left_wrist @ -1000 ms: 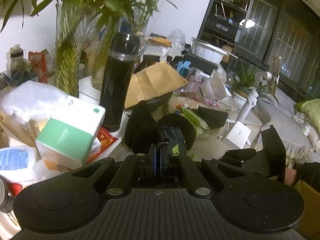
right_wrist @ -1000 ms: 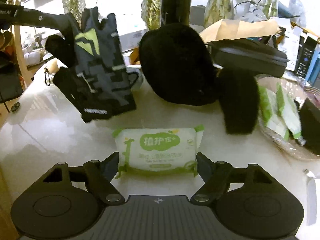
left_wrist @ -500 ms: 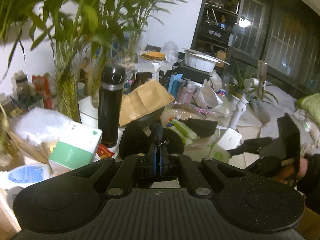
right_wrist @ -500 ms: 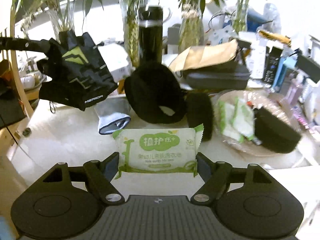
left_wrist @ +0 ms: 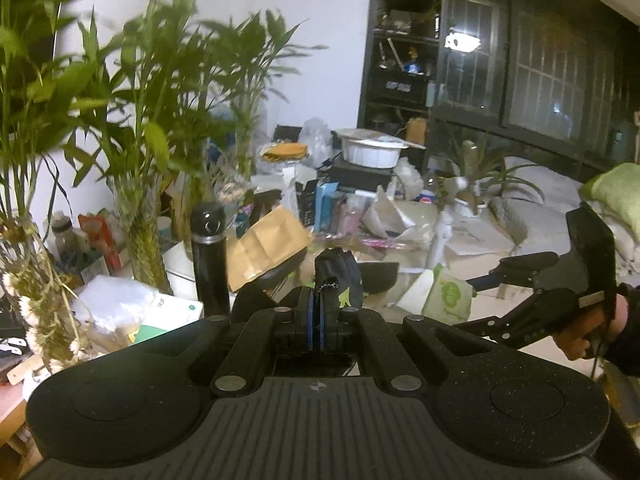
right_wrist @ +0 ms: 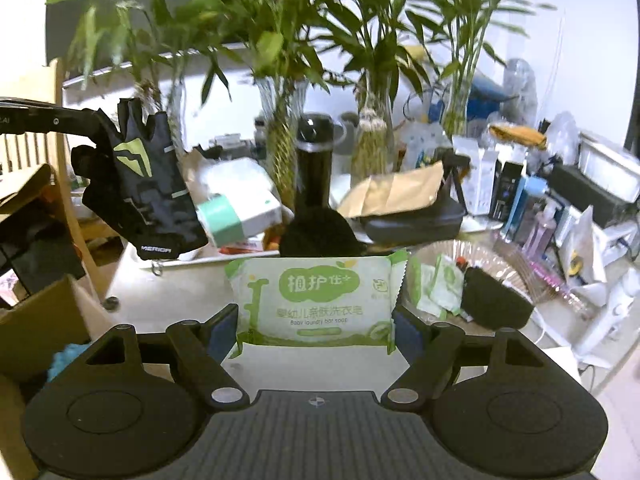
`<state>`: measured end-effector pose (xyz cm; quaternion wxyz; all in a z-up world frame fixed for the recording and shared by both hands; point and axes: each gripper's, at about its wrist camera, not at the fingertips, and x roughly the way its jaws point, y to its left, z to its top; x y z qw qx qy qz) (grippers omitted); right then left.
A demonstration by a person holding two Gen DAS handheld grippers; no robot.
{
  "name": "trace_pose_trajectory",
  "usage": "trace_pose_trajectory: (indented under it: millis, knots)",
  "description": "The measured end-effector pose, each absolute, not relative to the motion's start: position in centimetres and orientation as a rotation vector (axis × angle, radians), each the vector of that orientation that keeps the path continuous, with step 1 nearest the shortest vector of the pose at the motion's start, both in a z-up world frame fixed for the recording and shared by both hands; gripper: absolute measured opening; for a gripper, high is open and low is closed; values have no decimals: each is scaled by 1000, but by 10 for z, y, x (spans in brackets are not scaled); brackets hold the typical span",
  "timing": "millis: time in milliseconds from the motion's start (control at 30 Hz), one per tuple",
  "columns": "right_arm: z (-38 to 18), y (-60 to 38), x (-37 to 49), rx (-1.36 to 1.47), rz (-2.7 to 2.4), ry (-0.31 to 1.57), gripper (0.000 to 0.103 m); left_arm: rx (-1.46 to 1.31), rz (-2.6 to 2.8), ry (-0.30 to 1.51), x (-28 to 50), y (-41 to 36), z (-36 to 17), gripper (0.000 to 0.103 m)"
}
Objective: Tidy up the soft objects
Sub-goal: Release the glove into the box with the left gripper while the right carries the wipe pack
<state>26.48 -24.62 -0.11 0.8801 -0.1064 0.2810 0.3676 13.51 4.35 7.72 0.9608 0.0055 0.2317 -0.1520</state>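
Black glove (right_wrist: 140, 188) (one), one soap pack (right_wrist: 316, 300)

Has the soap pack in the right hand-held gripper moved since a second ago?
Yes. The soap pack has gone up off the table; it now overlaps the black pouch behind it.

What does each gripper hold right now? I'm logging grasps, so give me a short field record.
left gripper: shut on the black cycling glove, which hangs above the table
right gripper: shut on the green soap packet, held by its side edges
table: white, cluttered
cardboard box: open, beside the table, below the glove
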Motion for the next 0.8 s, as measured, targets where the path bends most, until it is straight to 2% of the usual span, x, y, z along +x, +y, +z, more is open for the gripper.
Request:
trace_pose_trajectory:
  millis: [300, 467, 500, 633, 800]
  knots:
    - [22, -269, 226, -188, 769, 552, 81, -116, -375, 573, 90, 21, 91, 3]
    - [34, -280, 208, -179, 773, 531, 81, -282, -416, 752, 94, 24, 62, 5]
    - [36, -282, 205, -178, 773, 527, 81, -289, -404, 786, 97, 26, 54, 8]
    - [38, -289, 191, -174, 774, 523, 81, -256, -316, 806, 96, 33, 29, 39]
    - [36, -294, 173, -160, 782, 532, 81, -114, -243, 746, 78, 27, 23, 47]
